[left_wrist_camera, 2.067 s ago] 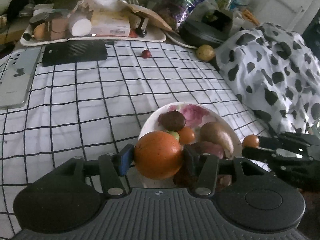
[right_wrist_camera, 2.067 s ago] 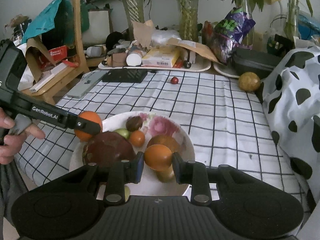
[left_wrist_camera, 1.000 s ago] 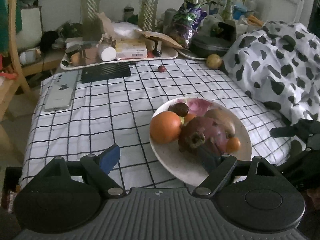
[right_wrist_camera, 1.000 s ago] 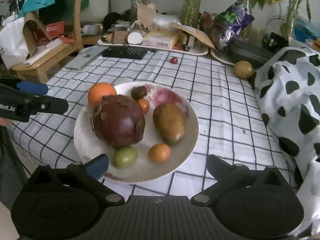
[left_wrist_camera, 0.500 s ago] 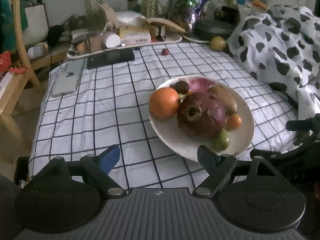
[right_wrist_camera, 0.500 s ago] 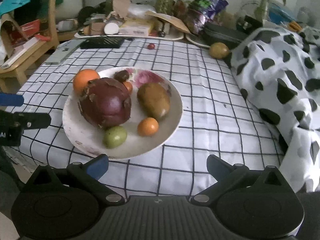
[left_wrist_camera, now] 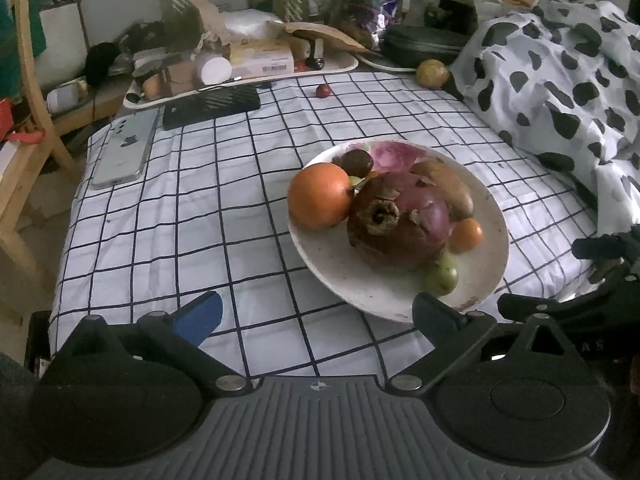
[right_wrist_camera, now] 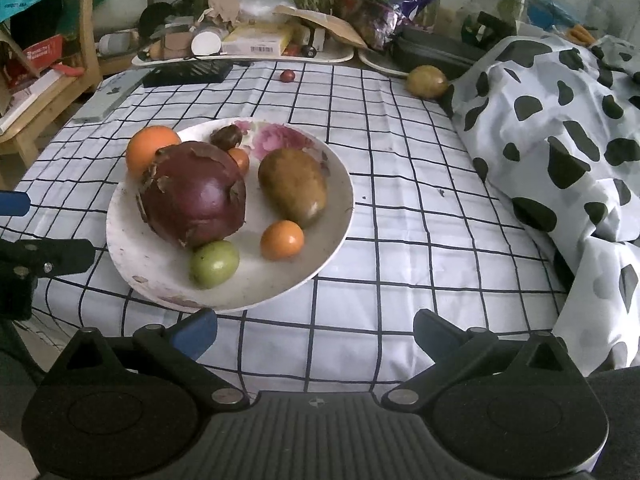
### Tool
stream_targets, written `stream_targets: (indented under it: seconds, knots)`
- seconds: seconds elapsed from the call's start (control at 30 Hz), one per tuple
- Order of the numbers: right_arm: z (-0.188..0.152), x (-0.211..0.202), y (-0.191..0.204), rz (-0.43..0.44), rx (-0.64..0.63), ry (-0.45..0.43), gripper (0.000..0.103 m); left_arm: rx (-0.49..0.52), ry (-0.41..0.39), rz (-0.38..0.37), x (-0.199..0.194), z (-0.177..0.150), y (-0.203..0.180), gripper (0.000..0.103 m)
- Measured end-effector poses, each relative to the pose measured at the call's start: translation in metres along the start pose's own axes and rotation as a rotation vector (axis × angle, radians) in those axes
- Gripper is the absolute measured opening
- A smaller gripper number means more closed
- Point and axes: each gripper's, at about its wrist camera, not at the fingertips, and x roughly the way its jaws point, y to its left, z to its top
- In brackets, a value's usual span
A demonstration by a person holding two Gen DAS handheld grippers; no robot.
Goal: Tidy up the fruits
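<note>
A white flowered plate [left_wrist_camera: 340,264] [right_wrist_camera: 136,248] sits on the checked cloth. It holds a big orange [left_wrist_camera: 320,196] [right_wrist_camera: 148,148], a large dark-red fruit [left_wrist_camera: 400,220] [right_wrist_camera: 196,196], a brown oval fruit [right_wrist_camera: 292,186], a small orange [right_wrist_camera: 282,240], a green fruit [right_wrist_camera: 214,262] and a dark fruit [right_wrist_camera: 227,136]. A small red fruit [right_wrist_camera: 287,76] and a yellow fruit [right_wrist_camera: 426,81] lie on the cloth far behind. My left gripper [left_wrist_camera: 316,312] hangs near the plate's front edge, its jaws opening with nothing between them. My right gripper [right_wrist_camera: 316,326] is open and empty, just short of the plate.
A phone [left_wrist_camera: 124,148] and a black flat case [left_wrist_camera: 210,106] lie at the far left of the cloth. A cluttered tray [left_wrist_camera: 340,68] lines the back. Cow-patterned fabric [right_wrist_camera: 560,140] covers the right side. A wooden chair [left_wrist_camera: 24,112] stands left of the table.
Two seconds ago each gripper held an orange over the plate; both fruits now lie on it. Both grippers have drawn back from the plate, and the left jaws stand wider.
</note>
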Motion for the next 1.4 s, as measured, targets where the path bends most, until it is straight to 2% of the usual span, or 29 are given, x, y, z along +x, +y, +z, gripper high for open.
stream_targets:
  seconds: [0.4,1.4]
  knots:
    - [0.0009,0.0007,-0.0009,-0.003,0.003,0.000,0.103,0.019,0.020,0.029,0.0021,-0.0004,-0.0026,0.103]
    - [0.0010,0.0000,-0.0016,-0.001,0.004,-0.004,0.103,0.027,0.026,0.043,0.0035,-0.0006,-0.0038,0.103]
